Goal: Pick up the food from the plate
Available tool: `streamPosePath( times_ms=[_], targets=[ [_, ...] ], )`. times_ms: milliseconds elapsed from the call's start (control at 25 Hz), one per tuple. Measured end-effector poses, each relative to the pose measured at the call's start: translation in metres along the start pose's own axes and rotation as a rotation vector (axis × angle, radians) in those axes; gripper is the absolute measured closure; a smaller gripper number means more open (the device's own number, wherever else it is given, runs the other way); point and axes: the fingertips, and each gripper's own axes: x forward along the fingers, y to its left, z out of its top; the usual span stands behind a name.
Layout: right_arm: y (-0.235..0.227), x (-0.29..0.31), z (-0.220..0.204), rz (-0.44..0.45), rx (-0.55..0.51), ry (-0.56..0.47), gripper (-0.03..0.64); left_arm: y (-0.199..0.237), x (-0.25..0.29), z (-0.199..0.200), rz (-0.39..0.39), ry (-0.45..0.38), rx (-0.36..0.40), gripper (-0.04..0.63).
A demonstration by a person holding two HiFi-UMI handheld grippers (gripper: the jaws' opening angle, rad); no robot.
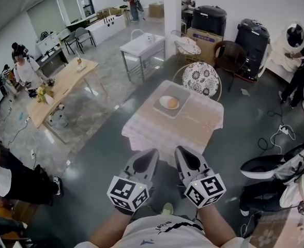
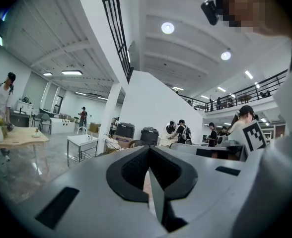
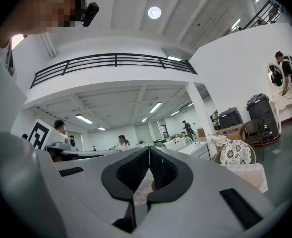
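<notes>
Bright, even light from round ceiling lamps point(image 2: 167, 28); the 2 gripper views bulge fisheye, corners black.

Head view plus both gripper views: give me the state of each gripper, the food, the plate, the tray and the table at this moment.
Left gripper: jaws shut, empty, held short of the table.
Right gripper: jaws shut, empty, beside the left one.
Food: lying on the plate, untouched.
Plate: resting on the tray, holding the food.
Tray: flat on the table's far side.
Table: covered with a cloth.
</notes>
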Motion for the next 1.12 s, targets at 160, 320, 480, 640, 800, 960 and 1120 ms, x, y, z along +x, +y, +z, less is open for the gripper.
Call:
streamPosePath(
  times_ms=[160, 320, 480, 640, 800, 960, 1120],
  targets=[
    [-0.01, 0.002, -0.003, 0.002, 0.012, 0.008, 0.603, 0.001, 0.01, -0.003, 0.008, 0.007, 0.0, 0.589],
    [-0.022, 0.01, -0.006, -0.003, 0.02, 0.016, 0.603, 0.007, 0.021, -0.004, 0.013, 0.008, -0.001, 0.589],
    [-0.032, 0.022, -0.013, -0.013, 0.024, 0.028, 0.603, 0.018, 0.033, -0.008, 0.009, 0.012, -0.008, 0.589],
    [-0.046, 0.042, -0.013, -0.032, 0.023, 0.041, 0.603, 0.035, 0.055, -0.006, -0.003, 0.013, -0.01, 0.589],
    [-0.067, 0.07, -0.015, -0.06, 0.027, 0.048, 0.603, 0.057, 0.083, -0.005, -0.025, 0.02, -0.003, 0.589],
    [-0.082, 0.112, -0.022, -0.089, 0.028, 0.06, 0.603, 0.092, 0.112, -0.005, -0.054, 0.037, 0.016, 0.589],
    [-0.097, 0.159, -0.029, -0.128, 0.024, 0.073, 0.603, 0.131, 0.142, -0.003, -0.094, 0.048, 0.037, 0.589]
  ],
)
